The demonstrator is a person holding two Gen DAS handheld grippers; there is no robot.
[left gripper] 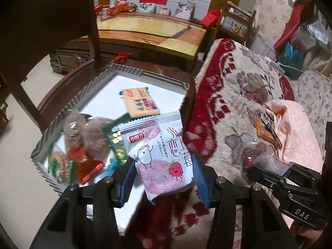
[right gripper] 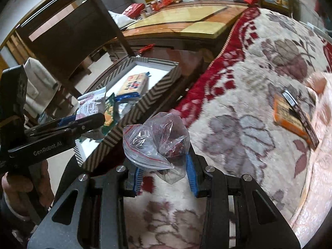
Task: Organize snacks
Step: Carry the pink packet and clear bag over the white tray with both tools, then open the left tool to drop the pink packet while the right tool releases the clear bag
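My left gripper (left gripper: 164, 178) is shut on a white and pink strawberry snack packet (left gripper: 159, 151), held above the near right corner of a chevron-rimmed box (left gripper: 62, 122). In the box lie a cracker packet (left gripper: 141, 103) and several other wrapped snacks. My right gripper (right gripper: 164, 174) is shut on a clear zip bag (right gripper: 157, 141) with dark red pieces inside, held over the flowered blanket (right gripper: 238, 114). The right wrist view shows the left gripper (right gripper: 99, 120) with its packet (right gripper: 91, 105) over the box (right gripper: 141, 108). In the left wrist view, the right gripper (left gripper: 267, 172) appears at the far right.
An orange packet (right gripper: 290, 116) lies on the blanket beside pink cloth (left gripper: 296, 128). A dark wooden chair (left gripper: 51, 20) stands left of the box. A glossy wooden table (left gripper: 149, 35) is behind it. A person's hand (right gripper: 18, 191) grips the left tool.
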